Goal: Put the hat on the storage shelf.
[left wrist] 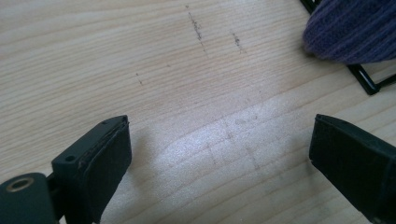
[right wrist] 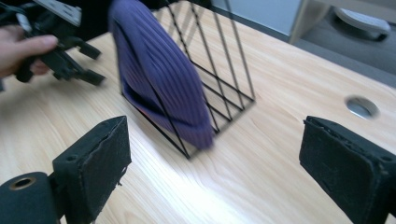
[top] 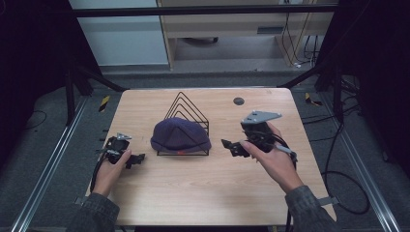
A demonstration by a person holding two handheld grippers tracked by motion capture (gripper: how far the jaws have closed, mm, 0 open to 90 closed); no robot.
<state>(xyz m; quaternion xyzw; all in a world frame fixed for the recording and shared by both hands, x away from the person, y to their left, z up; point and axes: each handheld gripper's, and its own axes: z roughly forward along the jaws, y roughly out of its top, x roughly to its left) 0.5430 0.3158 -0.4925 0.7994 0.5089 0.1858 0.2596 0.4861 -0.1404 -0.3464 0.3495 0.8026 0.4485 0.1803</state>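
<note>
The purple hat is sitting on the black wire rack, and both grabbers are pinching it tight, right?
Not quite. The purple hat does sit on the black wire rack, but neither grabber pinches it. In the high view the left gripper and right gripper are off to either side, and both gripper views show open jaws holding nothing.

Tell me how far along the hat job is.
Done, by the look of it: the purple knit hat is draped over the black wire rack mid-table. In hand: nothing; the left hand-held gripper and the right hand-held gripper stand open on either side of the hat, apart from it, jaws empty. Left: probably nothing but drawing the hands away, unless the hat needs straightening.
</note>
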